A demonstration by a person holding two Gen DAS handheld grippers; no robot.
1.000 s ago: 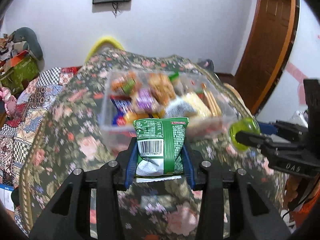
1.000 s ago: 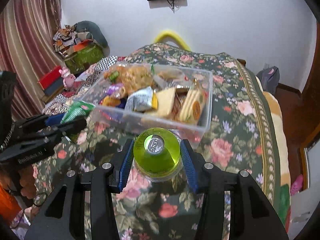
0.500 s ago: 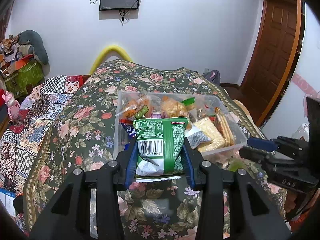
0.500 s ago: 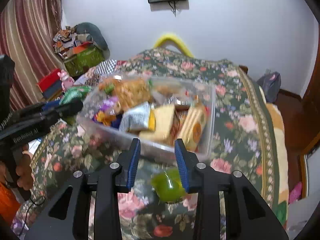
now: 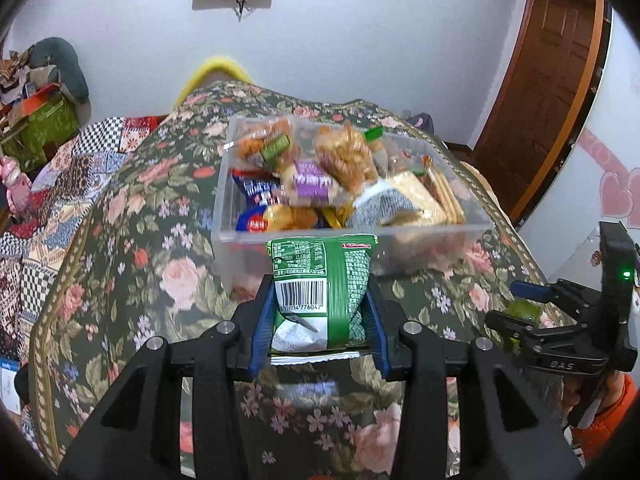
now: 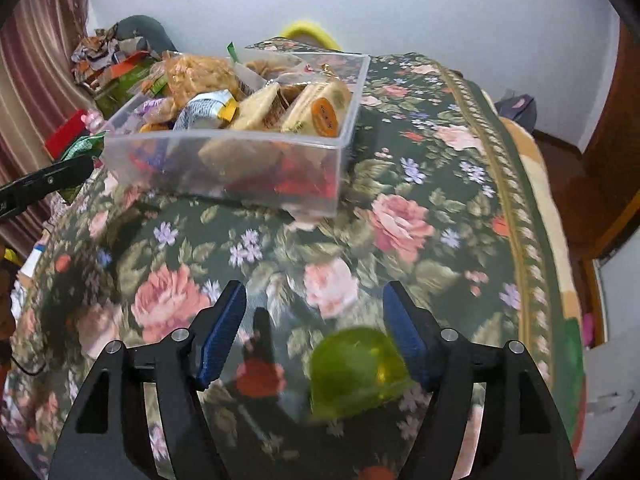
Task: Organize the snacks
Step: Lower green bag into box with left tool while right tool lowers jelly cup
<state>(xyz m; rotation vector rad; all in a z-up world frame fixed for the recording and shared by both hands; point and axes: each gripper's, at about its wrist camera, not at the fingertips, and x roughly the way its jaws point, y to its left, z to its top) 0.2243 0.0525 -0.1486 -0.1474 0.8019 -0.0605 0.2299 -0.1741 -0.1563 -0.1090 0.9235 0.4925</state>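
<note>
Left gripper (image 5: 320, 312): clamped on green foil snack packet (image 5: 322, 280), barcode 776047 readable, just before clear plastic snack box (image 5: 420, 236).
Right gripper (image 6: 316, 330): spread wide, holding nothing; "DAS" on body.
Green jelly cup (image 6: 354, 372): on floral bedspread (image 6: 400, 216), beside right finger.

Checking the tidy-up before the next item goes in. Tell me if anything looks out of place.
The green jelly cup lies on the floral cover, outside the clear bin, between the open right gripper's fingers. It is blurred. The left gripper holds a green packet.
</note>
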